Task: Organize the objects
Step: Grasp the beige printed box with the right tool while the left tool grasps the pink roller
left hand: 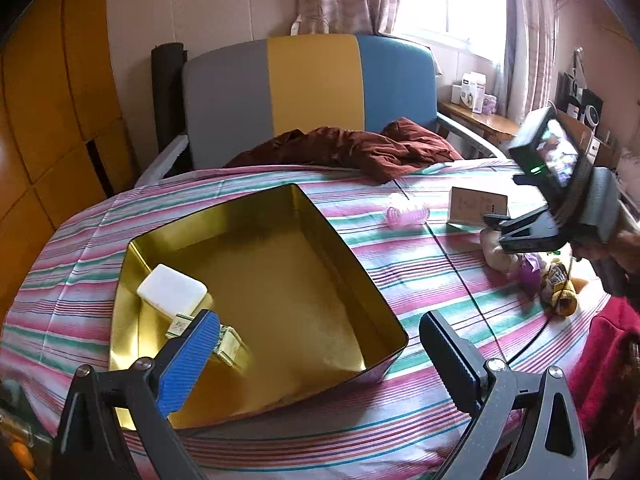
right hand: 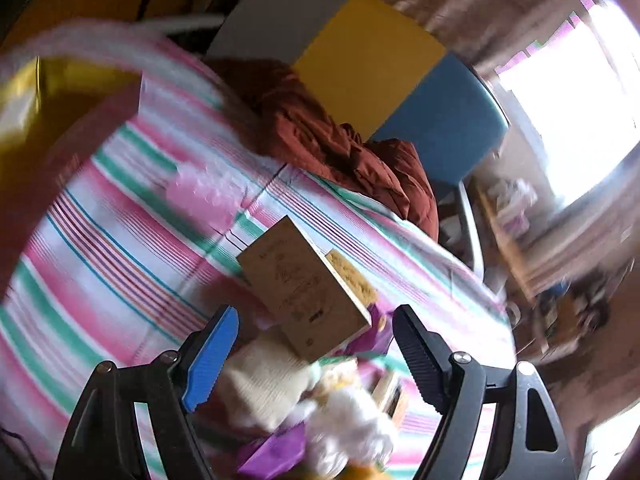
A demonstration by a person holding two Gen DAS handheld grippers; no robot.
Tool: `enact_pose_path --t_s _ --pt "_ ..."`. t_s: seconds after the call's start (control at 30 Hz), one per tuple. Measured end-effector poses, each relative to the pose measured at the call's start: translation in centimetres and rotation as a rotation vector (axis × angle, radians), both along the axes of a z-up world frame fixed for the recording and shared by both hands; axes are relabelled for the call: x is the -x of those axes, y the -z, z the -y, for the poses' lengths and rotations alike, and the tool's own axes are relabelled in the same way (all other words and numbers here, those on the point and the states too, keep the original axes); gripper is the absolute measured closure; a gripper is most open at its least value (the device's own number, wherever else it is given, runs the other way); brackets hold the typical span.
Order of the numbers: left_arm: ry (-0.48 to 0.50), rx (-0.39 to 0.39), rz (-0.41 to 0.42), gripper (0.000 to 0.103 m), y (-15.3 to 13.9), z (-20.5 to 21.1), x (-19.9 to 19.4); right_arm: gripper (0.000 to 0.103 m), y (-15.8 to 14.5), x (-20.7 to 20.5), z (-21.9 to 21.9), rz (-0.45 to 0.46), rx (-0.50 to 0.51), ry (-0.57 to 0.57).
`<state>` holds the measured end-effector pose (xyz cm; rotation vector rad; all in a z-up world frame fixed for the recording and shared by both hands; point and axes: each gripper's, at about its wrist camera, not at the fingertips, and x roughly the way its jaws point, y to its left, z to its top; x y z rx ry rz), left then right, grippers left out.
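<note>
Gold tin [left hand: 256, 280] sits mid-bed [left hand: 400, 420] under my left claw [left hand: 316, 344] — wide open, empty; my right claw [right hand: 316, 344] — open too — hovers over the doll [right hand: 348, 412].

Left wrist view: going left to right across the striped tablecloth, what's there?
Gold tin holding a white soap bar → pink ribbed bottle → small cardboard box → plush toy under the right gripper.

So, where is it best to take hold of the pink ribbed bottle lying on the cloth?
Probably across the ribbed middle of the pink bottle, coming from above. It lies on its side on the striped cloth, apart from the tin, so its rounded flanks are free.
</note>
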<state>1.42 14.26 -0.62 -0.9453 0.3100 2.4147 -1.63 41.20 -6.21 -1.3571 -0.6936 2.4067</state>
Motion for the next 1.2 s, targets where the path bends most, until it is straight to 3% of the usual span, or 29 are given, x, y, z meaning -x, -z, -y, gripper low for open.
enact_pose_path --t_s 0.23,0.27,0.3,0.37,0.57,0.7,0.83,0.97,1.2 --pt "0.019 -0.001 0.017 0.002 0.1 -0.7 0.9 0.024 4.2 3.5 -1.1 0.118 -0.136 -0.019" --pt "0.022 0.000 0.017 0.002 0.2 -0.9 1.0 0.028 4.6 3.7 -1.3 0.128 -0.150 -0.021" --pt "0.028 0.001 0.019 0.002 0.2 -1.2 1.2 0.041 4.7 3.8 -1.5 0.132 -0.149 -0.021" --pt "0.042 0.002 0.021 0.002 0.1 -1.7 1.4 0.046 4.6 3.9 -1.9 0.105 -0.142 0.003" --pt "0.085 -0.023 0.058 0.006 -0.6 -4.1 2.7 0.051 0.6 1.9 -2.8 -0.078 -0.025 0.088" --pt "0.103 -0.039 0.072 0.006 -1.5 -7.0 4.1 0.051 -3.1 0.1 -4.7 -0.261 0.215 0.151" --pt "0.097 -0.026 0.104 0.006 -1.6 -10.7 6.1 0.051 -4.1 -1.3 -6.7 -0.348 0.473 0.214" --pt "0.079 -0.032 0.198 0.006 -0.5 -14.8 8.9 0.051 -4.7 -2.3 -8.0 -0.390 0.537 0.263" --pt "0.007 0.022 0.270 0.006 2.7 -19.9 12.2 0.051 -5.2 -3.0 -8.7 -0.432 0.584 0.247"
